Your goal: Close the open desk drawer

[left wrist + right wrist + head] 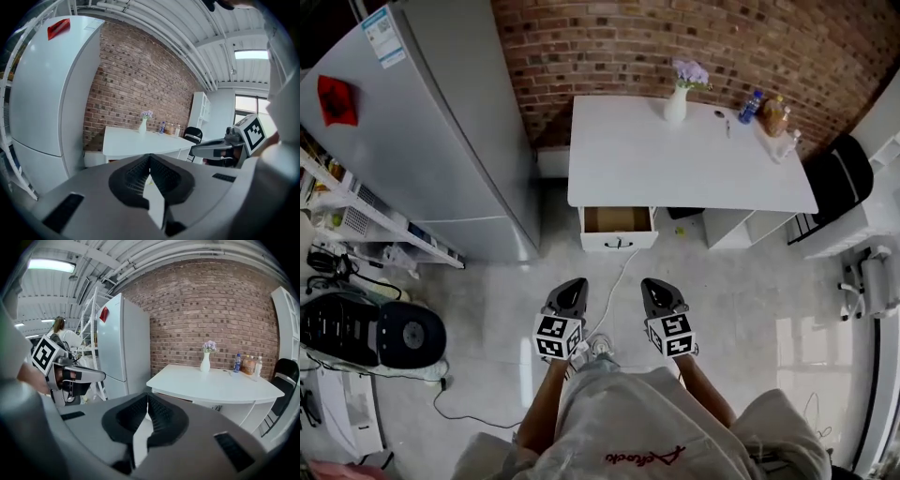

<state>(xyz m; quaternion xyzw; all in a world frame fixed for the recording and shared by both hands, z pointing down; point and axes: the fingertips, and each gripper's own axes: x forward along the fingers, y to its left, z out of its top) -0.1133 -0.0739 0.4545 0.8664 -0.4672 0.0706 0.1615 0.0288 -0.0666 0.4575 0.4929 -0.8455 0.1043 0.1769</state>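
Grippers, 2: your left gripper and right gripper, low centre of frame, jaws closed on nothing. Drawer: open, upper centre, under white desk, well apart from both. Likely light, rigid, free-sliding; push its front panel beside the dark handle.
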